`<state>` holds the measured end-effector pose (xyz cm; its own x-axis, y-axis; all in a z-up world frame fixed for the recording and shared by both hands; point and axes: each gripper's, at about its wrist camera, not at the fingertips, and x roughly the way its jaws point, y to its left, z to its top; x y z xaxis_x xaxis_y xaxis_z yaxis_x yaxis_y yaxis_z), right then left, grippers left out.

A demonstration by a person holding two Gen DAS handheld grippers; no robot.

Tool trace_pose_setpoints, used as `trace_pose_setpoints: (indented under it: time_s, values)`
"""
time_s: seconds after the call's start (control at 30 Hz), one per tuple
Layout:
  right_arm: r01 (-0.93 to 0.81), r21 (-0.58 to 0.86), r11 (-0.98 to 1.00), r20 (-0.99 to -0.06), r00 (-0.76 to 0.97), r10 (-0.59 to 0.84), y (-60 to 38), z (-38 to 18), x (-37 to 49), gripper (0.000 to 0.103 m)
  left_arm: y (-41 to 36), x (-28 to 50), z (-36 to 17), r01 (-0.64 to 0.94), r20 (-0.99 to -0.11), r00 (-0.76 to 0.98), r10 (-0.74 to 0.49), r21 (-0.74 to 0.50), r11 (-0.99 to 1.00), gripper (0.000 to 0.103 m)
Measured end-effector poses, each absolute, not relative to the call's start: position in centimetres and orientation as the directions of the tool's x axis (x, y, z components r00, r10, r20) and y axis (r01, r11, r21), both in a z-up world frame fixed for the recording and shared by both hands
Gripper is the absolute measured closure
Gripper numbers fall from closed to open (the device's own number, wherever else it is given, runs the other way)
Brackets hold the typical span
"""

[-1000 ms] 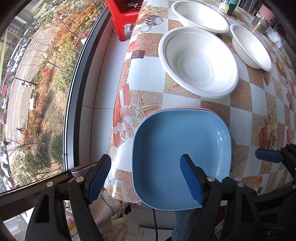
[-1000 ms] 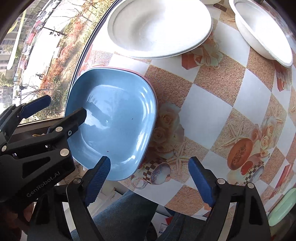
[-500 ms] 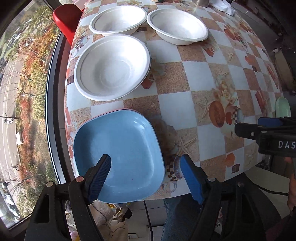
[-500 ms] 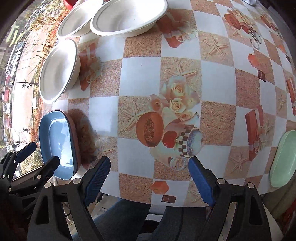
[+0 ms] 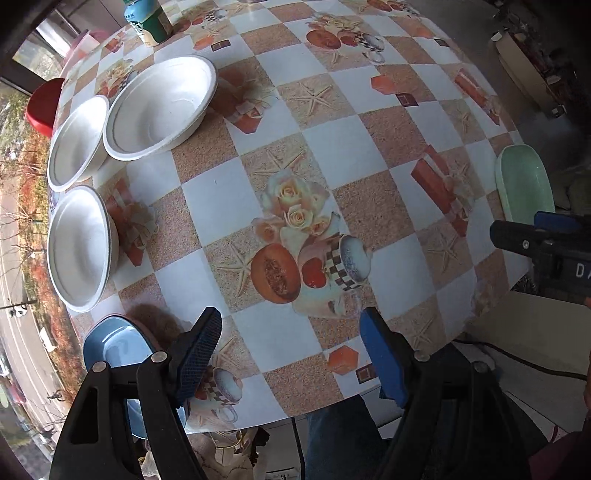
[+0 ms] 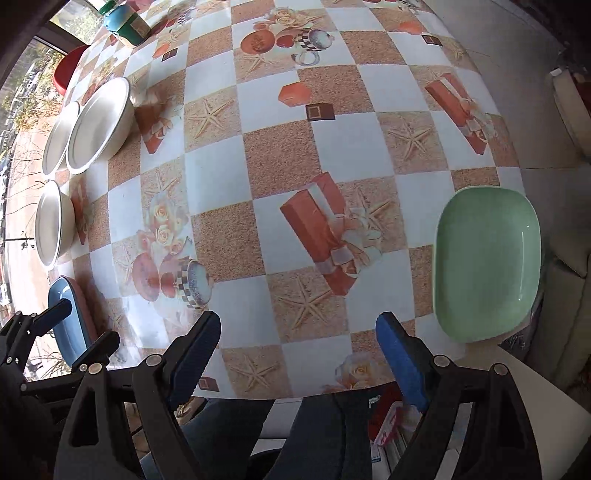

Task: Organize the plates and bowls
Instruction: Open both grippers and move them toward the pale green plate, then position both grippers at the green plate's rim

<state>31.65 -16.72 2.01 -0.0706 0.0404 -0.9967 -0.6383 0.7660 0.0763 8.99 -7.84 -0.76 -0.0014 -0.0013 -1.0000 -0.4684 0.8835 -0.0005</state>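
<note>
Tablecloth (image 5: 391, 266) of glossy vinyl, checked in white and sandy squares with printed roses, starfish and gift boxes, covers the table in both views. Three white round paper bowls sit along its window side: one large bowl (image 5: 159, 109) farthest in, a second (image 5: 75, 142) touching its rim just beside it, and a third (image 5: 81, 249) apart from them, nearer the person. Closer still on that same side lies a blue square plastic plate (image 5: 110, 349), stacked on a pink plate whose edge (image 6: 82, 299) shows along its inner side in the right wrist view. At the opposite side of the table, well apart from the bowls, a pale green square plastic plate (image 6: 487, 262) rests flat near the table edge.

The left gripper (image 5: 291, 356) hovers over the near edge of the table with its blue-padded fingers spread wide and nothing between them; the blue plate is partly hidden behind its left finger. The right gripper (image 6: 299, 360) hangs over the near edge too, jaws wide apart and empty, with the green plate just beyond its right finger (image 6: 402, 363).

A green and white labelled bottle (image 5: 147, 20) stands at the far end of the table, and a red plastic stool (image 5: 44, 107) shows beyond the bowls by the window.
</note>
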Motion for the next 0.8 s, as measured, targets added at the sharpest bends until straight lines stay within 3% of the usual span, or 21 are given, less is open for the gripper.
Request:
trace_pose_setpoints:
  time_s: [0.27,0.53,0.8]
  values:
    - [-0.557,-0.053,0.829,-0.999,0.039,-0.037,-25.3,1.8,40.6,0.016,-12.9,18.4,-1.5,-0.379,-0.999,-0.015,-0.032,-0.024,0.925,0.023]
    - [-0.459,-0.122,0.88,-0.992,0.078,-0.097,-32.4,-0.1,47.2,0.016,-17.1,25.7,-3.2,-0.386,-0.998,-0.032,-0.062,-0.045,0.921,0.023]
    - [-0.496,-0.233,0.837,-0.972,0.14,-0.187,-34.3,-2.2,50.1,0.016,-21.1,31.0,-6.3,-0.363,-0.997,-0.062,-0.043,-0.018,0.931,0.023]
